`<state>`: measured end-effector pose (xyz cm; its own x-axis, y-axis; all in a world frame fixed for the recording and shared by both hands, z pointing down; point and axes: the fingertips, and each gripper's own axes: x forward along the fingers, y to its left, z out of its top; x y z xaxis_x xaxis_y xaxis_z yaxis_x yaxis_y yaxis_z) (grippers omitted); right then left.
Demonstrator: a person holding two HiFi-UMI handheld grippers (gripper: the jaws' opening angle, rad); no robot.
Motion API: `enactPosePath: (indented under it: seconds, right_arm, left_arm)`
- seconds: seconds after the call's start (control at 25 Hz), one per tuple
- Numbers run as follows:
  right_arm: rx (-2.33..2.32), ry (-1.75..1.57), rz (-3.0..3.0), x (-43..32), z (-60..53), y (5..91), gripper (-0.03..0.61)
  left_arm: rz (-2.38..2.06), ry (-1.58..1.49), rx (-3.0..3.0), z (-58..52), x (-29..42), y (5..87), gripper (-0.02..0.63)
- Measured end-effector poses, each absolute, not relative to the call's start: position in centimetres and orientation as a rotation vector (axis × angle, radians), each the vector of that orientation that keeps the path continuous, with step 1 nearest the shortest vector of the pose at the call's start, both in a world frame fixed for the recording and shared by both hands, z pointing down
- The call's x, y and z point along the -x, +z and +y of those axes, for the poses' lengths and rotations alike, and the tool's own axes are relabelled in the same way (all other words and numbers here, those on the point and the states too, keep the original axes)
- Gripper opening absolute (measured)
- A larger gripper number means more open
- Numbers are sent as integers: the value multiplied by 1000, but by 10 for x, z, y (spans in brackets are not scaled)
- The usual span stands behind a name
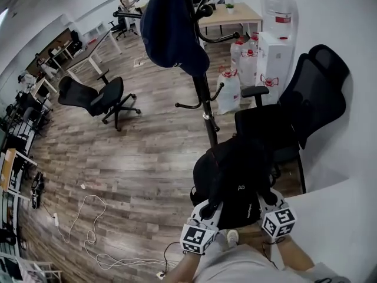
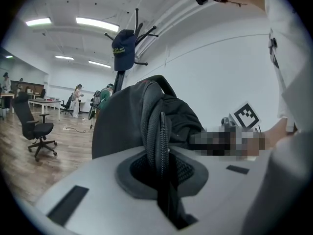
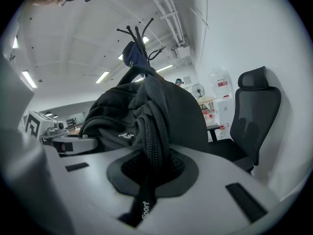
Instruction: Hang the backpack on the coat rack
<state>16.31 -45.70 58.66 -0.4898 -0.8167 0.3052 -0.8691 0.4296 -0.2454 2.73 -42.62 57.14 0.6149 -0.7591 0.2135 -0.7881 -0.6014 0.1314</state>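
**At lower centre, the backpack is held short of the rack**

Up the middle of the head view stands the coat rack (image 1: 203, 99), with a dark cap (image 1: 171, 28) covering some of its top hooks. Below it you hold the backpack (image 1: 235, 181). Your left gripper (image 1: 207, 210) and right gripper (image 1: 266, 200) are each pinched narrow on a shoulder strap (image 2: 157, 131), likely to keep the bag level. The bag hides the rack's foot, and you cannot tell which hook is free.

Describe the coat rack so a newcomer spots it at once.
Find the tall black office chair against the white wall on the head view's right. Just left of it, beyond the backpack, stands the coat rack, a thin black pole with curved hooks. Only it carries a navy cap on top.
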Motion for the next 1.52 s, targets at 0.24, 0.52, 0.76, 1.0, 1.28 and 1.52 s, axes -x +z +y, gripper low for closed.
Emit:
enactPosePath:
  seconds: [0.24,0.52,0.76,1.0,1.28,1.52]
  right_arm:
    - [-1473,600,-2487,-146,-488,615,31]
    - [-1439,675,-2451,-129,-533,647,31]
    - [-1431,699,-2435,-113,-566,672,31]
    - [-1423,722,-2420,-105,-587,690,31]
    - [-1421,712,-2388,-98,-617,706,31]
    - [-1416,710,-2351,-88,-635,723,31]
  left_arm:
    - [-1264,222,-2570,-456,-11,600,32]
    - [-1261,262,-2524,-501,7,629,32]
    - [-1255,285,-2501,-534,22,653,32]
    - [-1249,302,-2464,-555,31,673,32]
    - [-1257,320,-2432,-584,38,693,32]
    - [-1260,335,-2400,-603,48,712,33]
